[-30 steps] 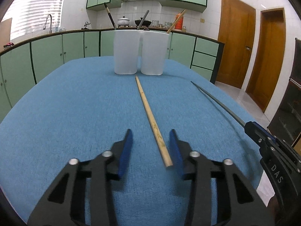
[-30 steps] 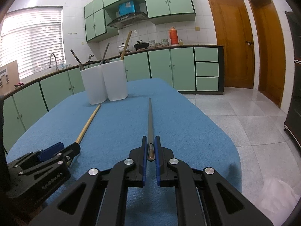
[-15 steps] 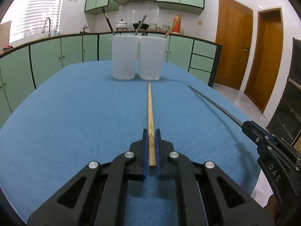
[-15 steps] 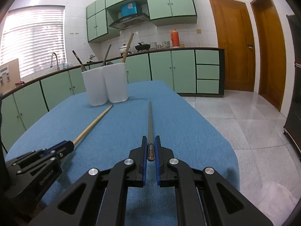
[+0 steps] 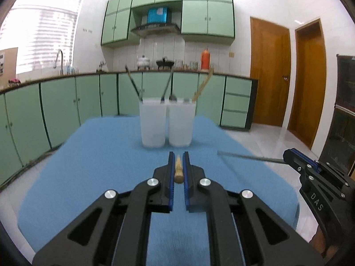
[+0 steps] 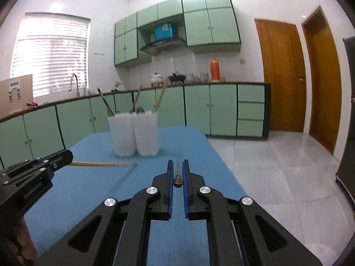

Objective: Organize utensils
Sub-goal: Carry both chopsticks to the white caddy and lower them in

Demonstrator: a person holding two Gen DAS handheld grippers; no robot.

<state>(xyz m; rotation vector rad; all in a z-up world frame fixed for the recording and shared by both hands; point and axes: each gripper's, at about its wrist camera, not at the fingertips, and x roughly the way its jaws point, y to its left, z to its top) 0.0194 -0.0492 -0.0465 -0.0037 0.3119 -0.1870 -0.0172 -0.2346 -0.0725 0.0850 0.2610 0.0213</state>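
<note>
My left gripper is shut on a wooden chopstick, held above the blue table; in the right wrist view the chopstick juts rightward from the left gripper. My right gripper is shut on a dark metal chopstick, also lifted; from the left wrist view the metal chopstick points left out of the right gripper. Two white translucent cups stand side by side at the table's far end, holding several utensils. Both grippers point toward the white cups.
Green base cabinets and a counter with a sink tap curve behind the table. The table's right edge drops to a tiled floor. Two wooden doors stand at the right. A dark cabinet is at the far right.
The left gripper closed on the wooden chopstick and lifted it off the table. The right gripper rose too, carrying the metal chopstick. Both views now look more level, toward the cups.
</note>
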